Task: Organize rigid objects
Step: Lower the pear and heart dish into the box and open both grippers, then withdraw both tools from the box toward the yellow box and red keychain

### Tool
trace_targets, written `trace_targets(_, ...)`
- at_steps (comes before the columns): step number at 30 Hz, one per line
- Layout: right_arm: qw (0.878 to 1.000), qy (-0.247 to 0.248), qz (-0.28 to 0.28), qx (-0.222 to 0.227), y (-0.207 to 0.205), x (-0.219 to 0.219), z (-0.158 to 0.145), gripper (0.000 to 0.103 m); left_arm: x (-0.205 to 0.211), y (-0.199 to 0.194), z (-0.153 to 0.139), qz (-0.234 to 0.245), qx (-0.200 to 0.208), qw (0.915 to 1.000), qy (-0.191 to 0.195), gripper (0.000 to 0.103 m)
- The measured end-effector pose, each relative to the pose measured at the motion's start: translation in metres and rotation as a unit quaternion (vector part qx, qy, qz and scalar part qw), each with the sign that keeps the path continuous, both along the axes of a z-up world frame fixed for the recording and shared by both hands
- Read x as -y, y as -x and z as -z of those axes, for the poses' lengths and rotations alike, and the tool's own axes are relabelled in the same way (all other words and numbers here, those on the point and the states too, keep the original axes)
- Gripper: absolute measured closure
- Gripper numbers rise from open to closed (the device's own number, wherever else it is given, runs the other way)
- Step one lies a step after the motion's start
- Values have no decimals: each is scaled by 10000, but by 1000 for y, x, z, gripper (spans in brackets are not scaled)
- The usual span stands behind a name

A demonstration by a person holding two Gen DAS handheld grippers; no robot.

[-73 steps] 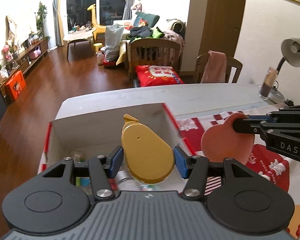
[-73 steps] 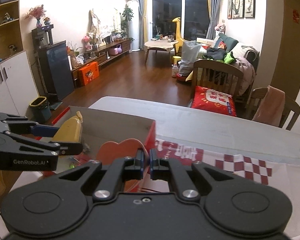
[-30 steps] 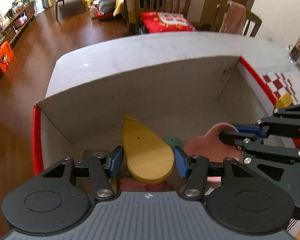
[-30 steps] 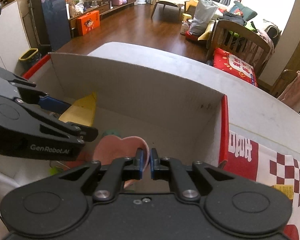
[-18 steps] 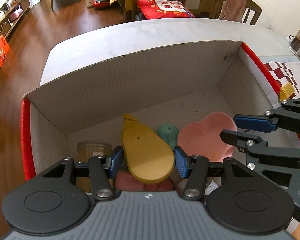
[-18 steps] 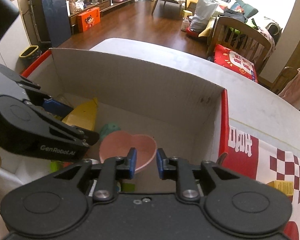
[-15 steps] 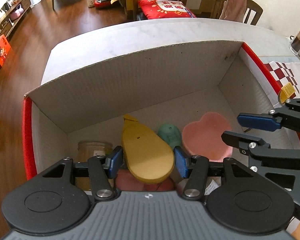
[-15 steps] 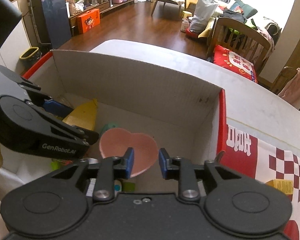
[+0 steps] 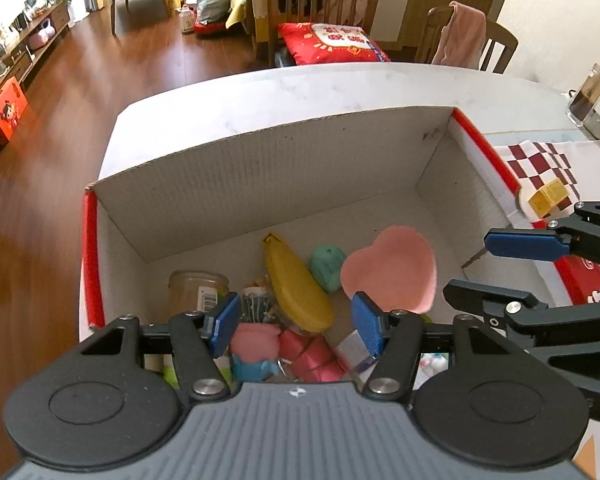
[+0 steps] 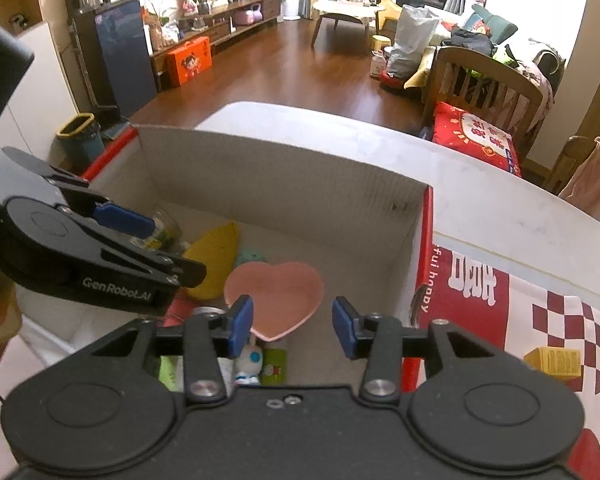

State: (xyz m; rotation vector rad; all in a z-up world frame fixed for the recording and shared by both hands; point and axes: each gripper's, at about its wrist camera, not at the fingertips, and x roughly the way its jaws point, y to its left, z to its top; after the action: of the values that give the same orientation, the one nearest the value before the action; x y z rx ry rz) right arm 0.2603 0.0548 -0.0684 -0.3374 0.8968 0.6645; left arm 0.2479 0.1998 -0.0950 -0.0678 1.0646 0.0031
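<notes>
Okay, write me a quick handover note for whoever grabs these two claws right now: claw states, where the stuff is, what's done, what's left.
Left claw: open, empty, above the cardboard box.
Right claw: open, empty, also over the box.
Yellow pear-shaped piece and pink heart dish both lie loose on the box floor, beside a mint green toy, a glass jar and other small items.
Done: both pieces are in the box.
Left: a small yellow carton sits outside on the red and white cloth; probably the next pick.
</notes>
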Motion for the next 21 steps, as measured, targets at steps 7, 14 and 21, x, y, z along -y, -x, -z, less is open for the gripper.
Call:
trace_targets(7,9996,-210,-123,139,17,18,-21,52,7,16,-19,-65,180,9998,-40,43)
trace_targets(14,9982,-481,-201,289,33,43,-45,40,21,37,-41,-13,453,9990,-54,39)
trace_targets(21,9958,-788,-216,416,48,78,-65,30,44,55,-63,50,721,9974,-16,38)
